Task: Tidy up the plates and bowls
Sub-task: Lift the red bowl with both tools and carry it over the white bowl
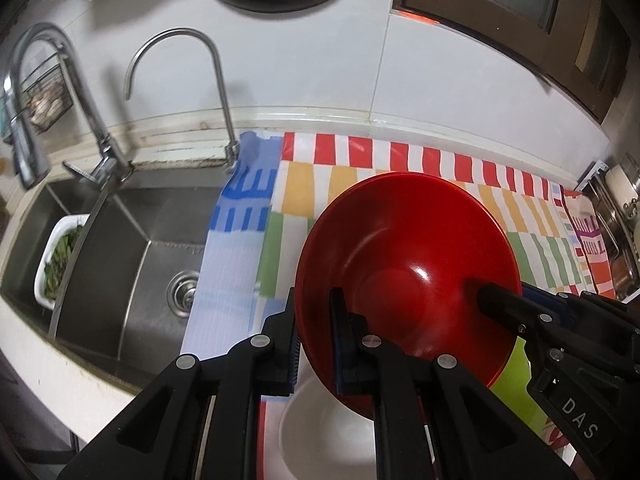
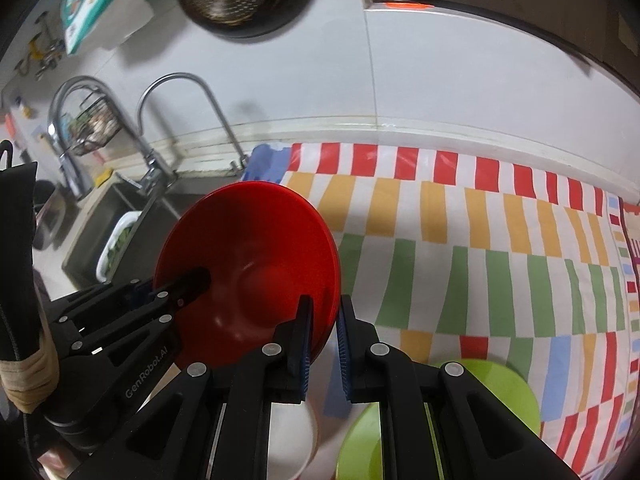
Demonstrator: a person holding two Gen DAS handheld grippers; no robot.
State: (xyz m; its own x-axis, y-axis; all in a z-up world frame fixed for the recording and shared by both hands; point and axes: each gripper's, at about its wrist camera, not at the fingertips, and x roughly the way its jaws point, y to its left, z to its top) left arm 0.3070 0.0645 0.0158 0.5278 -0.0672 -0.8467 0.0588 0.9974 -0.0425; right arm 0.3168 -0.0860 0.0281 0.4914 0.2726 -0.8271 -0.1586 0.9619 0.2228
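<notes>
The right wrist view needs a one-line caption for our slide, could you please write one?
Both grippers, right and left, clamp opposite rims of red bowls above a striped cloth.

Counter (image 1: 100, 376) — striped cloth (image 2: 460, 240), white bowl (image 2: 288, 440), green plate (image 2: 500, 384)

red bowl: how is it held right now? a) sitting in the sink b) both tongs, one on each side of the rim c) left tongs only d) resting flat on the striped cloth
b: the left tongs and the right tongs each clamp the rim of the red bowl, on opposite sides, tilted above the striped cloth.
</notes>
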